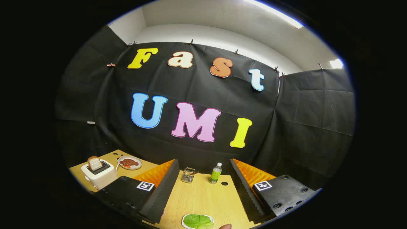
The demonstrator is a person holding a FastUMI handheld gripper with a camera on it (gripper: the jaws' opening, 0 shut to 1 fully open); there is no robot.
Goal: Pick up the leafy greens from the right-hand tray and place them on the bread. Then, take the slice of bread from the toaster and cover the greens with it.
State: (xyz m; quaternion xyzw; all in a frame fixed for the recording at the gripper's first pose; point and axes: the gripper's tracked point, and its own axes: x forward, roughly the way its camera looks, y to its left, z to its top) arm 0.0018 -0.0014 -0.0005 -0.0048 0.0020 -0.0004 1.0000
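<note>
The gripper point(200, 197) is seen with its two fingers point(162, 190) spread wide apart, and nothing is held between them. Between the fingers, near their base, the leafy greens point(197, 221) are lying on a small white tray point(184, 219). The greens are bright green, flat and veined; their near part is cut off, so their long axis and direction cannot be told. Beside the tray a small brown rounded thing point(225, 226) is partly seen, perhaps a fingertip. The light wooden table point(203, 197) is seen under the fingers. Beyond the fingers a small wire holder point(188, 175) and a green-labelled bottle point(215, 173) are standing upright. Far to the left, the white toaster point(99, 176) is placed, with a slice of bread point(94, 163) standing upright in its slot. Just behind it a plate point(129, 163) with something brown is seen.
</note>
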